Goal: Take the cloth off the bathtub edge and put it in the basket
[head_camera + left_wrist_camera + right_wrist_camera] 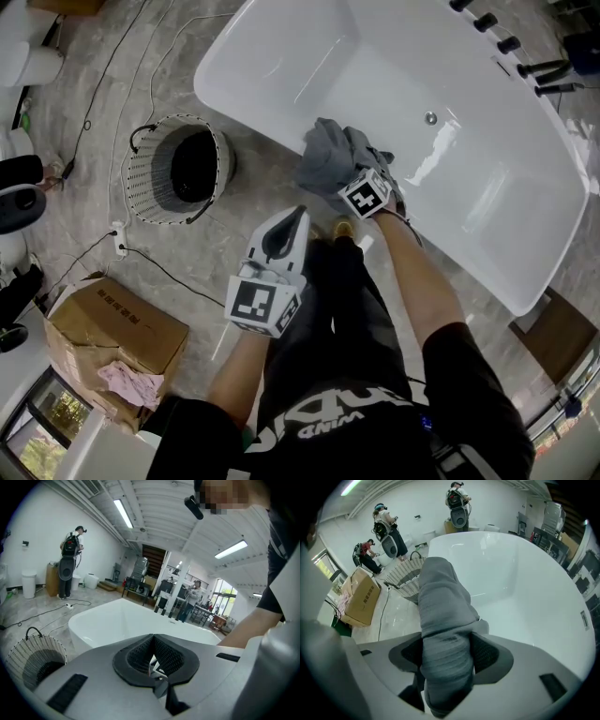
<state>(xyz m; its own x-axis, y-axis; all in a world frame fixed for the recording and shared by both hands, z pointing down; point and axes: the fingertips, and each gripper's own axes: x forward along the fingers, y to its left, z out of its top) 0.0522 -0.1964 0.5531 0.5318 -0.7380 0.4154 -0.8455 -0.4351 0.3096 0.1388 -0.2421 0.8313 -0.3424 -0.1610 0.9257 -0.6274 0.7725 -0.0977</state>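
1 bathtub (309,56), 1 basket (141,178), 1 grey cloth (328,159), 2 hand-held grippers (296,217) (361,183).

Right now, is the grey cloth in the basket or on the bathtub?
On the bathtub. The grey cloth hangs bunched over its white rim; the wire basket stands apart on the floor, without it.

The crumpled grey cloth (328,155) lies on the near edge of the white oval bathtub (309,56). The round wire basket (141,178) stands on the grey stone floor (84,197), left of the bathtub. The brown cardboard box (122,328) sits nearer, further left.
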